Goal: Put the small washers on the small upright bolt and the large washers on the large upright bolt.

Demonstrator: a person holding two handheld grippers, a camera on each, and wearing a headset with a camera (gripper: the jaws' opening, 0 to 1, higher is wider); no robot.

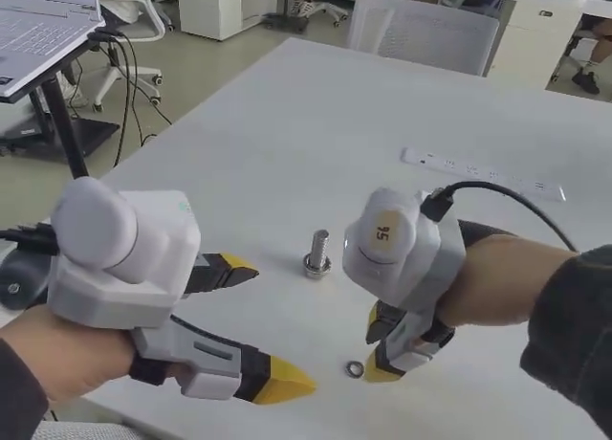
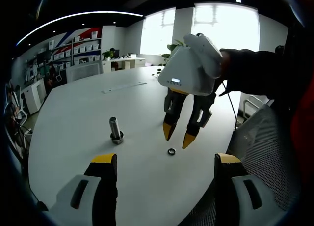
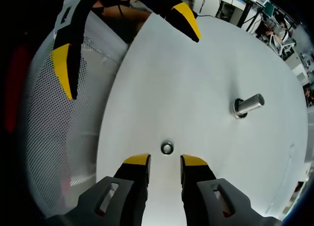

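Observation:
One small washer point(image 1: 355, 368) lies flat on the white table point(image 1: 316, 143) near its front edge. My right gripper point(image 1: 378, 346) points down beside it, jaws a little apart and holding nothing. In the right gripper view the washer point(image 3: 167, 148) sits just ahead of the gripper's point(image 3: 165, 161) tips. An upright steel bolt point(image 1: 318, 253) stands mid-table with a ring around its base, also seen as the bolt point(image 3: 248, 105). My left gripper point(image 1: 263, 323) hovers wide open at the left. Its own view has the washer point(image 2: 171, 151), the bolt point(image 2: 115, 130) and the right gripper point(image 2: 178, 135).
A white power strip point(image 1: 483, 169) lies across the table's far right. A laptop point(image 1: 38, 24) on a stand is off the table to the left, and a mesh chair point(image 1: 421, 33) is at the far side. The table edge runs close below both grippers.

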